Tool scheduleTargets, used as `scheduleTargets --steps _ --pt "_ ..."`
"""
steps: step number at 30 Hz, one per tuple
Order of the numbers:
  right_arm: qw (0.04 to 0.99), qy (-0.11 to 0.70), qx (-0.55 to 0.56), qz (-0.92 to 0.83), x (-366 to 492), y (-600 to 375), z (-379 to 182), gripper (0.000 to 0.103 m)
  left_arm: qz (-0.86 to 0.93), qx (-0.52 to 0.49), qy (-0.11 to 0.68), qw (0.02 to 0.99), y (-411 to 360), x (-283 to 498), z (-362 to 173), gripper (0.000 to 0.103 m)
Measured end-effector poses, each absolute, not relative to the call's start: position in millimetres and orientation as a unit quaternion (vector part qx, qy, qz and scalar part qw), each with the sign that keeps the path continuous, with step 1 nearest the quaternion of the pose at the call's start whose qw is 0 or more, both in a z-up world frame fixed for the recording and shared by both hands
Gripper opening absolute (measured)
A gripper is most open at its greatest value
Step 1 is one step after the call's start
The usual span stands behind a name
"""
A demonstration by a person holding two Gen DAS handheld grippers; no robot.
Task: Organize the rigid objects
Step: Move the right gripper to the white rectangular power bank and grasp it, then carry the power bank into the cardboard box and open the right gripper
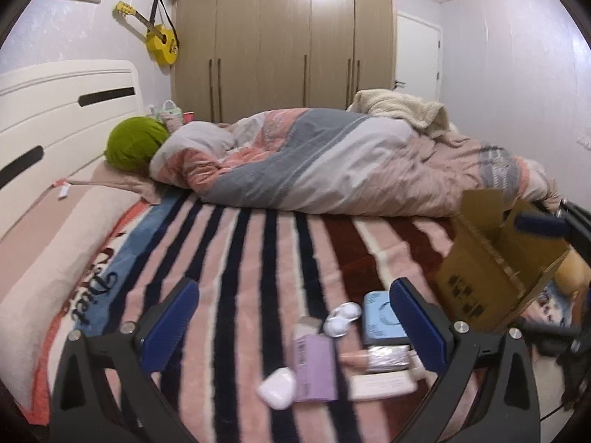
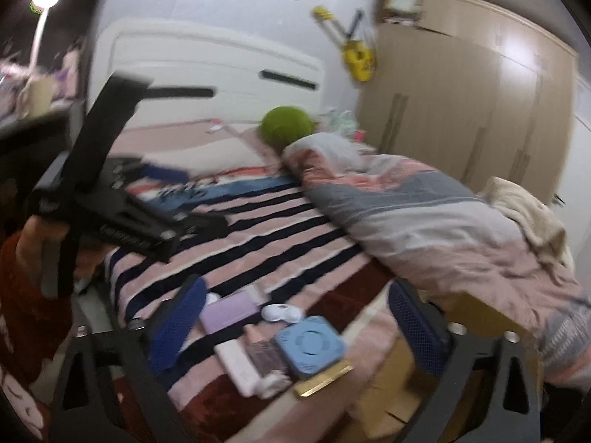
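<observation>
Bedroom, striped pink-and-navy fleece blanket (image 1: 240, 258) spread over the bed. Small rigid items lie in a loose cluster near the blanket's front edge:
- pale lilac rectangular carton (image 1: 314, 365), lying flat
- white rounded plastic earbud case (image 1: 277, 387), touching the carton's near corner
- white double-lobed plastic case (image 1: 341, 319), just beyond the carton
- light blue square plastic device with rounded corners (image 2: 310, 343), beside the double-lobed case
- cream-white flat tube (image 2: 238, 367) and a clear-wrapped small packet (image 2: 266, 360), side by side
- thin gold-edged flat card or box (image 2: 323, 378), partly under the blue device; exact kind unclear.

Open brown corrugated cardboard box (image 1: 491, 269) stands on the bed to the right of the cluster, flaps up. Judged to be the collection bin, set close so carries are short.

Left gripper (image 1: 291, 325): blue-padded jaws spread wide, nothing between the pads, hovering over the cluster. Right gripper (image 2: 295, 325): jaws also apart, empty, framing the blue device and the double-lobed case; seen from the left wrist camera it sits beside the box. Nothing picked up yet, by the look of it.

Obstacles: rumpled pink-grey-white quilt (image 1: 332, 162) heaped behind, well clear of the items. The items crowd one another, so a pinch on one may nudge its neighbours. The two grippers work the same small patch; collision risk. A green round cushion (image 1: 135, 144) sits at the headboard, irrelevant.
</observation>
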State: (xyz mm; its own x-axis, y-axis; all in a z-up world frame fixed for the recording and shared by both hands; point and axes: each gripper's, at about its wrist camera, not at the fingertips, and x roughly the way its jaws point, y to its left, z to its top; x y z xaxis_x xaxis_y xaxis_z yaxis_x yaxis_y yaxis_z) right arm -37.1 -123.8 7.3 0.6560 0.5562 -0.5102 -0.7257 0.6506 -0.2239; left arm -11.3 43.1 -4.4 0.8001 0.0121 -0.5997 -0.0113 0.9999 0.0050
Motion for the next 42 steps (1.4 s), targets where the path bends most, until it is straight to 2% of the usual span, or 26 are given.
scheduleTargets --steps 5,7,9,17,21,29,33,34,42 --pt "0.837 0.254 -0.233 0.424 -33.9 -82.1 -40.5 0.065 0.027 -0.007 0.317 0.948 68.5 -17.4 -30.3 0.103" --pt "0.814 0.301 -0.229 0.442 -23.6 -69.6 -68.6 0.052 0.026 -0.025 0.331 0.943 81.3 -17.7 -46.7 0.103" --pt "0.795 0.343 -0.239 0.439 -13.9 -60.8 -97.9 0.047 0.022 -0.036 0.339 0.94 86.5 -17.8 -63.6 0.102" --pt "0.748 0.443 -0.284 0.404 16.6 -54.2 -158.0 0.04 0.022 -0.049 0.351 0.935 100.2 -18.2 -103.1 0.103" --pt "0.733 0.464 -0.308 0.39 22.7 -55.3 -165.2 0.039 0.007 -0.052 0.347 0.936 103.5 -16.2 -107.0 0.103" --pt "0.704 0.485 -0.337 0.395 25.2 -40.7 -170.4 0.035 -0.084 -0.124 0.36 0.921 106.4 -18.8 -105.1 0.103" --pt "0.684 0.498 -0.358 0.394 30.0 -34.0 -181.6 0.036 -0.087 -0.107 0.363 0.921 97.4 -20.6 -100.4 0.103" --pt "0.69 0.497 -0.347 0.397 32.4 -34.8 -179.7 0.031 -0.089 -0.103 0.367 0.92 95.9 -20.5 -99.6 0.103" --pt "0.76 0.403 -0.261 0.439 14.0 -48.0 -100.7 0.031 -0.199 -0.122 0.358 0.904 66.7 -16.5 -68.2 0.102"
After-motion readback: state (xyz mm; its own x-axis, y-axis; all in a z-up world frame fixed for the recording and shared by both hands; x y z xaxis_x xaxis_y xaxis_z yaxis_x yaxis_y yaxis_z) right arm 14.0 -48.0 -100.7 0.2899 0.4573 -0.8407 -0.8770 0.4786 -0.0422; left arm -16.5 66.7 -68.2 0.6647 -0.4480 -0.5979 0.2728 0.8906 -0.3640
